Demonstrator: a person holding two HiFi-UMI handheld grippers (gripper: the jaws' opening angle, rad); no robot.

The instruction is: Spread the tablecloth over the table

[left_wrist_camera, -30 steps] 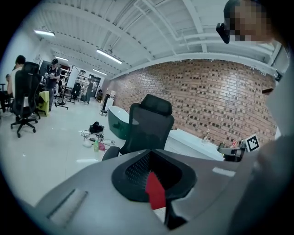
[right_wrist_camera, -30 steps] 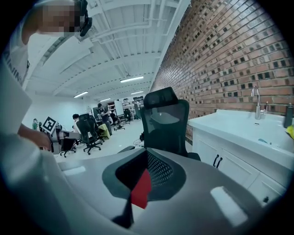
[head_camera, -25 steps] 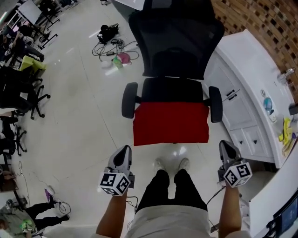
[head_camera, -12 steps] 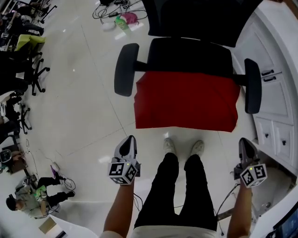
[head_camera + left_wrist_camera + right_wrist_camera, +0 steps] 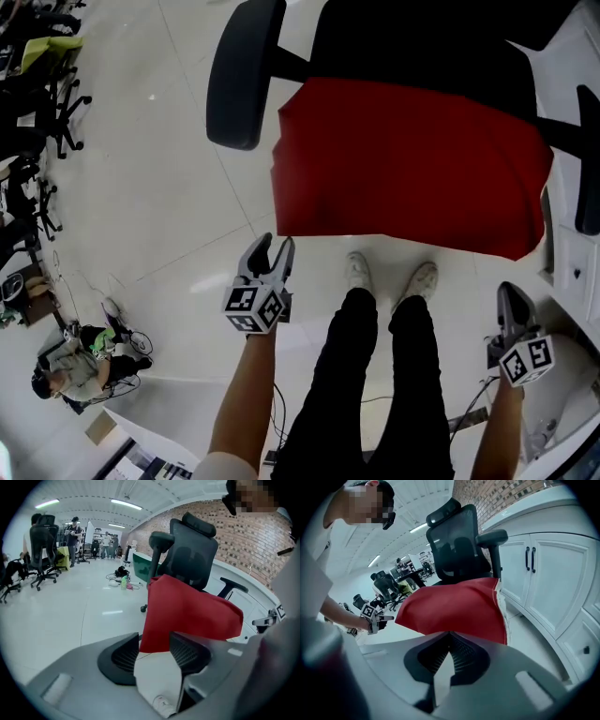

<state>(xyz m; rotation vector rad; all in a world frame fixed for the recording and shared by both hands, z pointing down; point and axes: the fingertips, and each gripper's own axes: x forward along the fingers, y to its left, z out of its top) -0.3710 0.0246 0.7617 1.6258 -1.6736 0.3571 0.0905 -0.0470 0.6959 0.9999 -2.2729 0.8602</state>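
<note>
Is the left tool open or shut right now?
The left tool is open: jaws apart, just been opening, gripping nothing; the red tablecloth hangs just ahead.

A black office chair (image 5: 246, 75) is standing on a glossy white floor (image 5: 159, 206). White cabinets (image 5: 553, 583) are running along one side of it, below a brick wall (image 5: 243, 541). Further office chairs (image 5: 37, 112) are standing well apart from it. A tangle of cables (image 5: 121, 573) is lying on the floor beyond. A person (image 5: 80, 361) is crouching low on the floor.
</note>
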